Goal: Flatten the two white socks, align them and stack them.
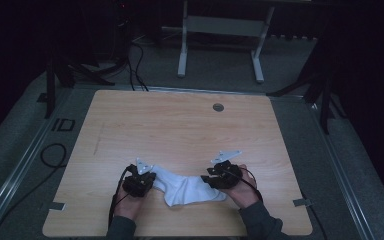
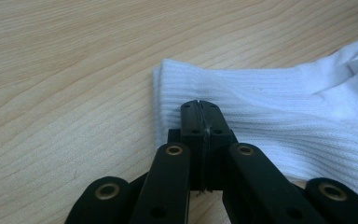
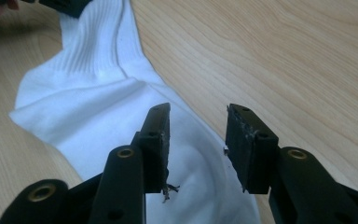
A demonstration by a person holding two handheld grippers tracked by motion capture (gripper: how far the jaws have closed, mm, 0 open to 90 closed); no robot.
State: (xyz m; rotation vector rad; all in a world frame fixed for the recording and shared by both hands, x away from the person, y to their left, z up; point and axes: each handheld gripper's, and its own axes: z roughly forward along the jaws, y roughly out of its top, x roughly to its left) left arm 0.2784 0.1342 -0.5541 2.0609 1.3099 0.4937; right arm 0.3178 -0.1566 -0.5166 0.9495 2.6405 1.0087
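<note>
While the white sock [image 1: 187, 189] lies crumpled on the wooden desk [image 1: 180, 130] near its front edge, a gripper sits at each end of it. At the sock's ribbed cuff, the left gripper [image 2: 199, 108] has its jaws pressed together with the cuff's edge pinched between them. Over the sock's foot end, the right gripper [image 3: 198, 135] holds its jaws spread apart, empty, just above the fabric. Far beyond the sock, a round grommet [image 1: 218, 107] is set into the desk.
</note>
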